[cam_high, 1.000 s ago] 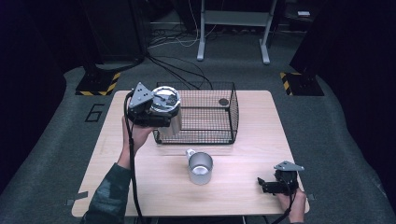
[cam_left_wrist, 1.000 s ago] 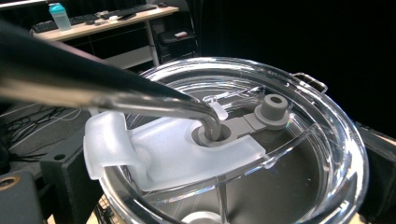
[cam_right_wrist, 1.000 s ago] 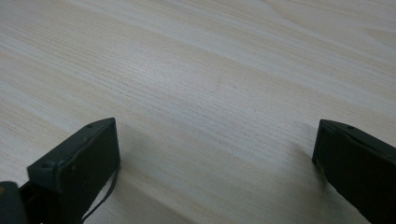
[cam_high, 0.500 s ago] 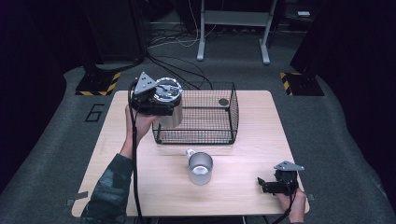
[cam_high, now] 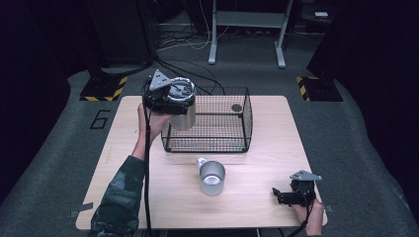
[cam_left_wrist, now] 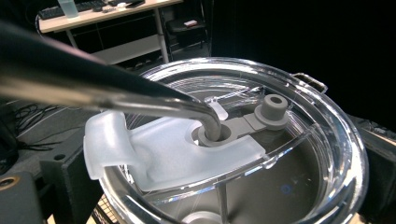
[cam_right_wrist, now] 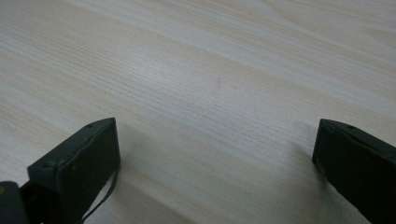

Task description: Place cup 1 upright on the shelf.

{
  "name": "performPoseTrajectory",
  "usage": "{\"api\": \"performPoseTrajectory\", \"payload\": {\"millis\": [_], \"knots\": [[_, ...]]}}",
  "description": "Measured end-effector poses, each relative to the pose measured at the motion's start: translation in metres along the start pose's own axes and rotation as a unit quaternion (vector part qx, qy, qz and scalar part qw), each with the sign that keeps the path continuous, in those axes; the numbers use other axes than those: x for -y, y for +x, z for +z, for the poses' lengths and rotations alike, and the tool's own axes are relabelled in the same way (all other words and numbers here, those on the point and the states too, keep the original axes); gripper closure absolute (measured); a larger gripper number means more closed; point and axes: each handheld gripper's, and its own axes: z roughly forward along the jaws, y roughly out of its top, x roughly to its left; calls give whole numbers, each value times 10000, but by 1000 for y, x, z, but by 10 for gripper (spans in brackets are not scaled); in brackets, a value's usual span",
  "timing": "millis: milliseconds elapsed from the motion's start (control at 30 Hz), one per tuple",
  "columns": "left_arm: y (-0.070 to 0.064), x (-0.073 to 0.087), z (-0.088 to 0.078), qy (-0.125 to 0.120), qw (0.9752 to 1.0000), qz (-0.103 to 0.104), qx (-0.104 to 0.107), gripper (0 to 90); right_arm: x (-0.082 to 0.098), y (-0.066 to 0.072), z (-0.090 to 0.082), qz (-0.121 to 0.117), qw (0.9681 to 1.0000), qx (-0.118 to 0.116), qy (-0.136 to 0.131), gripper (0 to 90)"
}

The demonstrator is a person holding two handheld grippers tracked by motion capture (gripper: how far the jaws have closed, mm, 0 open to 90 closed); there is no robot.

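The left claw grips a lidded steel tumbler over the wire basket's left end, its jaws seemingly hidden. Before the basket stands a mug; the right claw rests open on the table.

Light wood table on grey carpet. Hazard-striped blocks at both back corners, cables & metal stand legs behind (dark bkgd).

high view: above table, facing 12 o'clock, far | left gripper view: pressed close over tumbler lid | right gripper view: low over tabletop, shared with high view
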Motion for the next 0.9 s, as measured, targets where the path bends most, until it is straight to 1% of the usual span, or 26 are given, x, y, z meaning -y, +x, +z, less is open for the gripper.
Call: {"api": "performPoseTrajectory", "payload": {"millis": [100, 167, 267, 367, 533, 667, 767, 833, 900], "knots": [[2, -1, 9, 61, 10000, -77, 7, 40, 0, 0, 0, 1, 10000, 0, 2, 2], [3, -2, 10, 83, 9999, -60, -10, 40, 0, 0, 0, -9, 10000, 0, 1, 2], [4, -3, 15, 137, 9998, -111, 9, 40, 0, 0, 0, 1, 10000, 1, 0, 1], [5, -3, 20, 173, 9998, -111, -16, 40, 0, 0, 0, -5, 10000, 1, 1, 2], [6, -4, 29, 326, 9995, -40, -37, 40, 0, 0, 0, 4, 10000, 1, 0, 1], [10, -4, 38, 436, 9990, -113, -21, 40, 0, 0, 0, -4, 10000, 2, -2, 1], [11, -3, 42, 493, 9987, -122, -22, 40, 0, 0, 0, -4, 10000, 1, 1, 1], [12, -3, 46, 587, 9982, -144, -5, 40, 0, 0, 0, -6, 10000, 1, 1, 2], [13, -3, 49, 674, 9977, -108, 4, 40, 0, 0, 0, -11, 10000, 2, 2, 1]]}}
